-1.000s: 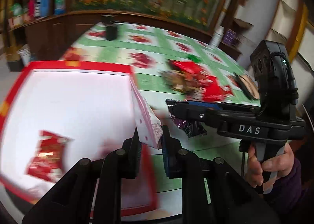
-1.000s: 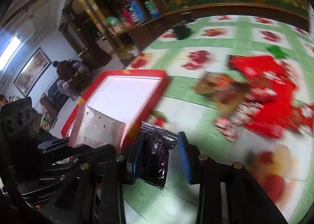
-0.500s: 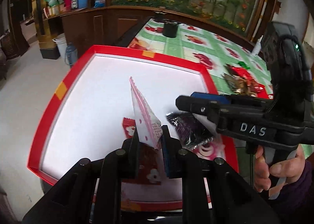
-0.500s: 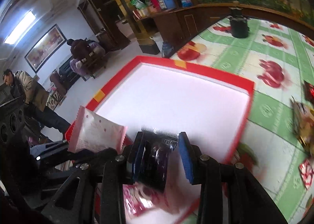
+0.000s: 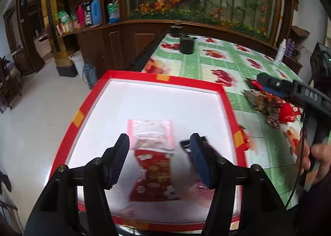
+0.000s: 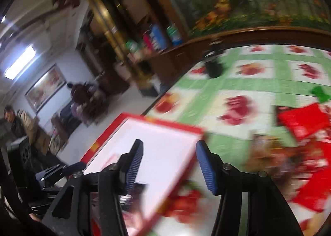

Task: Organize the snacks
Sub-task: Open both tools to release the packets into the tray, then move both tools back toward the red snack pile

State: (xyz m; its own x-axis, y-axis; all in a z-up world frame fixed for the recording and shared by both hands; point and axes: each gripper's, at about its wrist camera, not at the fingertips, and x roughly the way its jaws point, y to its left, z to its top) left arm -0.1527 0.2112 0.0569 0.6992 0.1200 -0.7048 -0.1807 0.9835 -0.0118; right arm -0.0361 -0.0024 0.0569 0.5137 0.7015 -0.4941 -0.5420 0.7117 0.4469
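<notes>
A red-rimmed white tray (image 5: 161, 78) lies at the table's near left corner. In it lie a pink-and-white packet (image 5: 151, 133), a red packet (image 5: 154, 176) and a dark purple packet (image 5: 187, 144). My left gripper (image 5: 159, 159) is open and empty just above them. My right gripper (image 6: 168, 165) is open and empty, over the tray's right rim (image 6: 175, 126); it also shows in the left wrist view (image 5: 275, 85). A pile of red and brown snack packets (image 5: 271, 103) lies on the table right of the tray, blurred in the right wrist view (image 6: 300, 149).
The table has a green-and-white cloth with red fruit prints (image 5: 227, 58). A black cup (image 5: 187, 44) stands at its far side and a white bottle (image 5: 280, 52) at the far right. Wooden cabinets and a floor drop lie left of the tray.
Both grippers have opened. The pink-and-white packet dropped from the left one and the dark purple packet from the right one into the tray. The right gripper has swung away to the right.
</notes>
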